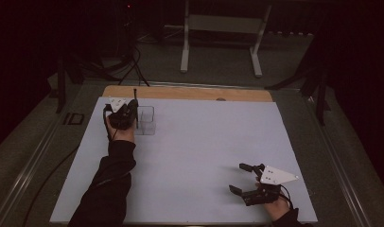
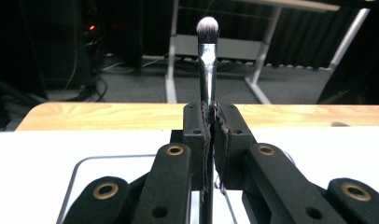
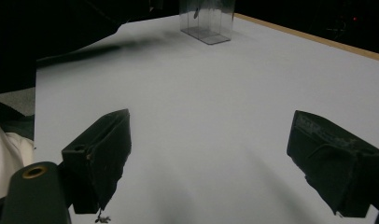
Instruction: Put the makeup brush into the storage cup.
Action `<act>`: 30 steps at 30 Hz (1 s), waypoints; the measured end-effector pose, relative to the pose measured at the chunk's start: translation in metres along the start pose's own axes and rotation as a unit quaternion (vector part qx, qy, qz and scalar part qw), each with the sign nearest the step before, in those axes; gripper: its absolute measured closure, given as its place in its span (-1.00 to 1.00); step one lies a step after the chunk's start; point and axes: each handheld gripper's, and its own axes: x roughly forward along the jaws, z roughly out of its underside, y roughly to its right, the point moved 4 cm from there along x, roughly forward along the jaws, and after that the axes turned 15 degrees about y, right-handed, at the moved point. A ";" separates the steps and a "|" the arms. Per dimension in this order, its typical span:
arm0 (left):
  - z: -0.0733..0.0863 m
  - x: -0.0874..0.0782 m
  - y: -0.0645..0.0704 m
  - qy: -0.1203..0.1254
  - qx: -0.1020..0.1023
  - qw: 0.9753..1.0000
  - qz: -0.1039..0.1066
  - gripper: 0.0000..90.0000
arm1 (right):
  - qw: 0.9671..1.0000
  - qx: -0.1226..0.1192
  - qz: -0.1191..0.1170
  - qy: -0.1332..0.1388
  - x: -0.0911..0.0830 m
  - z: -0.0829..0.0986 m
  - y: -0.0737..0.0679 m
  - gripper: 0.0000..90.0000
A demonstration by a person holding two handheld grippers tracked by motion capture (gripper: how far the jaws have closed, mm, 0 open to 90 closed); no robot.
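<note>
left gripper view: left gripper [image 2: 211, 140] pinches an upright brush [image 2: 207, 70]; right gripper [image 3: 215, 158] spread wide.

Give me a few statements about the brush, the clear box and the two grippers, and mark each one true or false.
1. The left gripper is clamped on a makeup brush, bristles up. True.
2. The right gripper holds the clear box. False: its jaws are open and hold nothing.
3. The clear box stands near the table's far left corner. True.
4. The brush lies flat on the white table. False: it is held upright.
</note>
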 end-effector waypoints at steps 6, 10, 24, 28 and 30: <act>0.001 -0.001 0.004 -0.016 0.025 1.000 -0.005 0.86 | 1.000 0.000 0.000 -0.001 0.000 0.000 0.000 -0.70; 0.003 0.000 0.012 -0.038 0.069 0.997 -0.008 0.24 | 1.000 0.000 0.001 0.000 0.000 0.000 0.000 -0.70; -0.013 -0.007 0.013 -0.064 0.056 0.996 0.009 -0.47 | 1.000 0.001 0.002 0.000 0.000 0.000 0.001 -0.70; -0.018 -0.013 0.013 -0.083 0.030 0.995 0.054 -0.73 | 1.000 0.000 0.003 0.000 0.000 0.000 0.001 -0.70; -0.020 -0.016 0.012 -0.084 0.017 0.994 0.070 -0.86 | 1.000 0.001 0.003 0.000 0.000 0.000 0.001 -0.70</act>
